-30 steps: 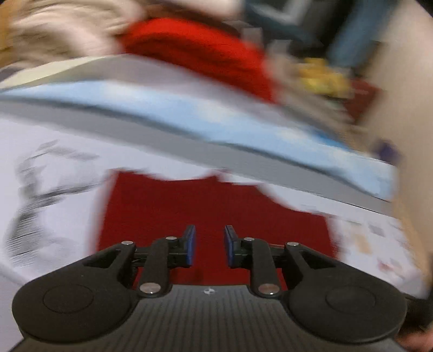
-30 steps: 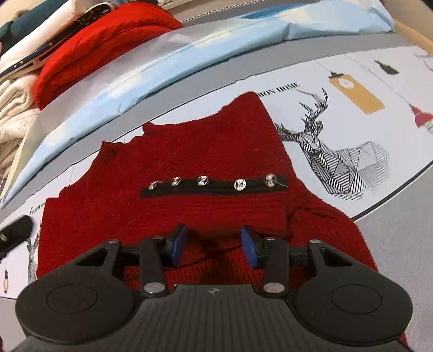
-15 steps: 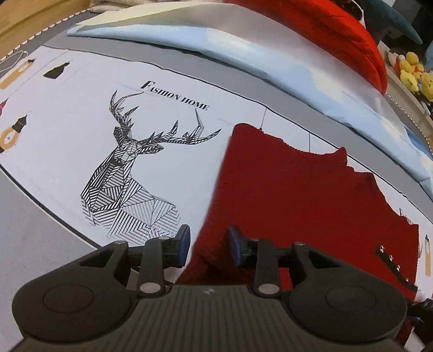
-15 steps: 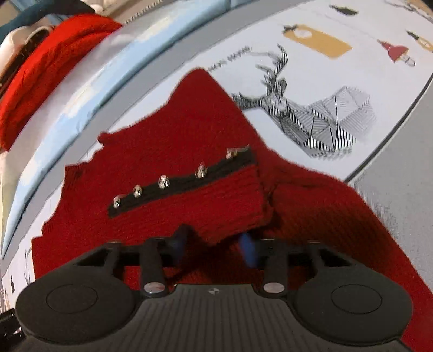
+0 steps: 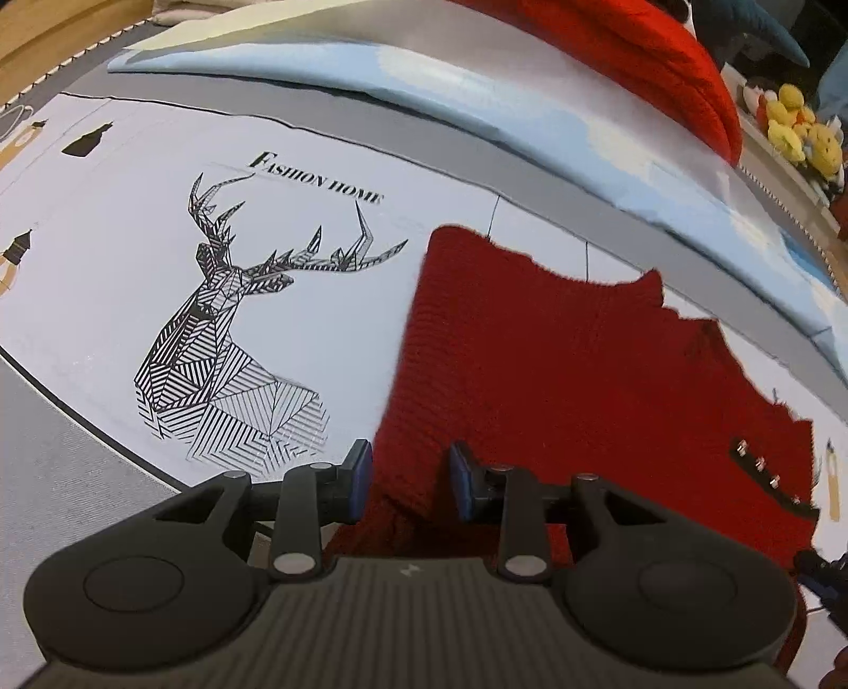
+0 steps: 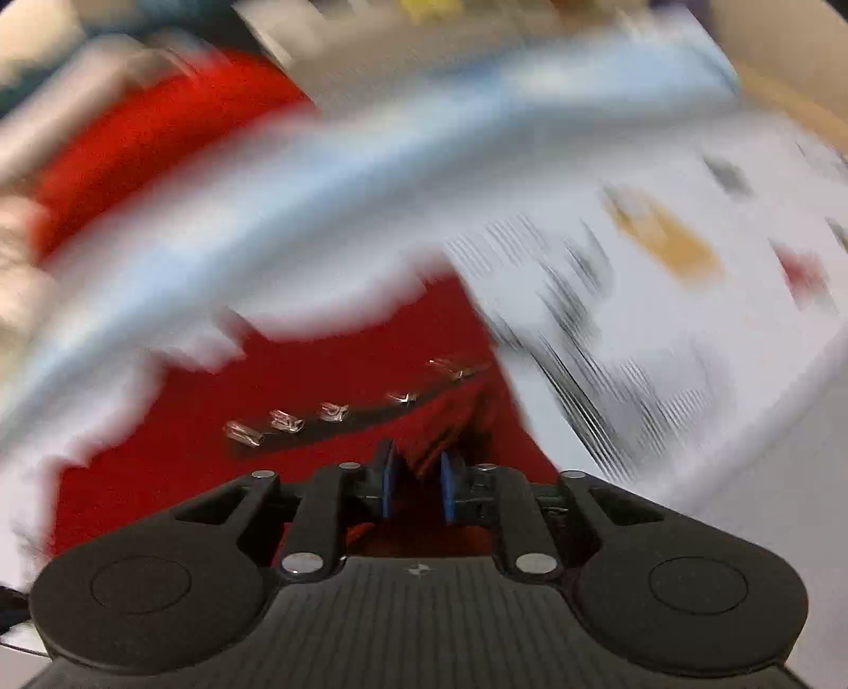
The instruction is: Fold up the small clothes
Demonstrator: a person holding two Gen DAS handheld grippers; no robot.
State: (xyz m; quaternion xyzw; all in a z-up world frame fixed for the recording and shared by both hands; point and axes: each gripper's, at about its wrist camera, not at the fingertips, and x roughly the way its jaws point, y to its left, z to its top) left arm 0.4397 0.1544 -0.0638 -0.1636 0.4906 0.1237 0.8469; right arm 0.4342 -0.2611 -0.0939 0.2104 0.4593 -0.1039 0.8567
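Observation:
A small red knit garment (image 5: 556, 365) lies on the printed bedsheet (image 5: 106, 222). It has a black placket with clear buttons (image 5: 768, 479). My left gripper (image 5: 407, 477) is open, with its jaws around the garment's left lower edge. In the blurred right wrist view, my right gripper (image 6: 416, 479) is shut on a fold of the red garment (image 6: 318, 381), just below the button placket (image 6: 339, 418).
A deer print with "Fashion Home" lettering (image 5: 233, 328) lies left of the garment. A light blue pillow (image 5: 530, 106) and a pile of red knitwear (image 5: 636, 47) lie behind. Yellow plush toys (image 5: 800, 132) sit at the far right.
My right gripper has closed on the garment's lower part and is moving fast, so its view is blurred. My left gripper has opened a little and come nearer the garment's left edge.

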